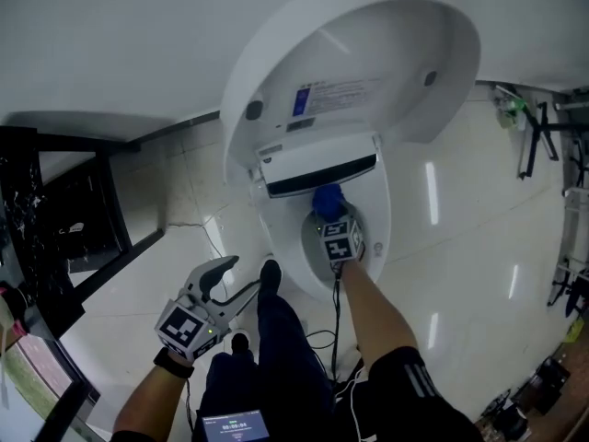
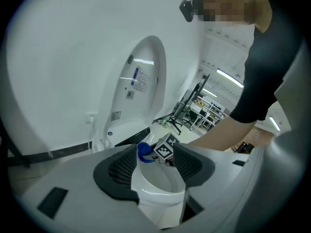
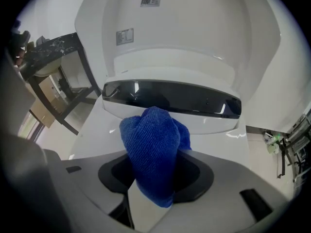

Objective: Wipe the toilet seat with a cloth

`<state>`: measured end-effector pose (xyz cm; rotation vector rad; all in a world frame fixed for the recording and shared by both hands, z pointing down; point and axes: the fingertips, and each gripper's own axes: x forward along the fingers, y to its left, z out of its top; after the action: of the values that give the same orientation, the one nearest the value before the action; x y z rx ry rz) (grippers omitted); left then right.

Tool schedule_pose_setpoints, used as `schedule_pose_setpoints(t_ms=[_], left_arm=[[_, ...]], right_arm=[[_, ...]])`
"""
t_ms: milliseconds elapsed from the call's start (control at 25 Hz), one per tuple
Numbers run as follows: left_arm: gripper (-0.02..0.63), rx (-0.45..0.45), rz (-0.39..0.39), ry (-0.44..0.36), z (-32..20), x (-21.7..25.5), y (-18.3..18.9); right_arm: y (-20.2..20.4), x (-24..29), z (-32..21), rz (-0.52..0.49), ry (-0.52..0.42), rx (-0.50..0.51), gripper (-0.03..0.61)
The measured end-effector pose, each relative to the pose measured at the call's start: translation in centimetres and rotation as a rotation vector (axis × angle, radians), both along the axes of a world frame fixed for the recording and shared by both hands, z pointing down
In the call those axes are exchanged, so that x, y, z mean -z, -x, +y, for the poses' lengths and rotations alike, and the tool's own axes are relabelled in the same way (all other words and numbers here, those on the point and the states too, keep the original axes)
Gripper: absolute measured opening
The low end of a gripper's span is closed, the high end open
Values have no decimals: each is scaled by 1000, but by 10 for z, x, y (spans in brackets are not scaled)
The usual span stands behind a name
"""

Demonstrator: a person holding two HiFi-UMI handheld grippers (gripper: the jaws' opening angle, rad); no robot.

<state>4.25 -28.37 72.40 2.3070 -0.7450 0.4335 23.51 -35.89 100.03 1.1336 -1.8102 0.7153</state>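
The white toilet stands with its lid [image 1: 368,72] raised and its seat [image 1: 375,215] down. My right gripper [image 1: 329,214] reaches over the bowl to the seat's rear and is shut on a bunched blue cloth [image 1: 328,198]. In the right gripper view the cloth [image 3: 154,149] fills the gap between the jaws, just in front of the dark strip [image 3: 170,98] under the lid hinge. My left gripper [image 1: 241,279] hangs open and empty to the left of the bowl, above the floor. In the left gripper view the bowl rim [image 2: 158,191] and the cloth [image 2: 144,151] show between its jaws.
A black table frame [image 1: 74,219] stands at the left wall. Metal stands [image 1: 538,141] and gear line the right side. A cable [image 1: 336,334] runs down from the right gripper. The person's dark-trousered leg and shoe [image 1: 270,279] are right before the bowl.
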Motion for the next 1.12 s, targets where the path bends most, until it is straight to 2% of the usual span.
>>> schedule_pose_setpoints(t_ms=[120, 240, 360, 520, 600, 880, 1120], left_arm=[[244, 30, 8, 16, 3, -4, 7], [244, 47, 8, 22, 6, -3, 13], [244, 59, 8, 25, 7, -5, 17], [244, 78, 8, 24, 9, -7, 21], [244, 68, 3, 23, 13, -7, 20], [244, 34, -3, 14, 30, 3, 13], [244, 16, -3, 5, 37, 12, 7]], right_arm=[[11, 2, -1, 27, 14, 39, 202], [45, 4, 7, 16, 25, 168, 202], [96, 8, 21, 11, 16, 389, 201], [159, 11, 57, 105, 26, 796, 201], [169, 10, 70, 153, 21, 894, 201], [148, 3, 172, 168, 168, 1068, 199], [103, -6, 252, 172, 285, 1004, 199]])
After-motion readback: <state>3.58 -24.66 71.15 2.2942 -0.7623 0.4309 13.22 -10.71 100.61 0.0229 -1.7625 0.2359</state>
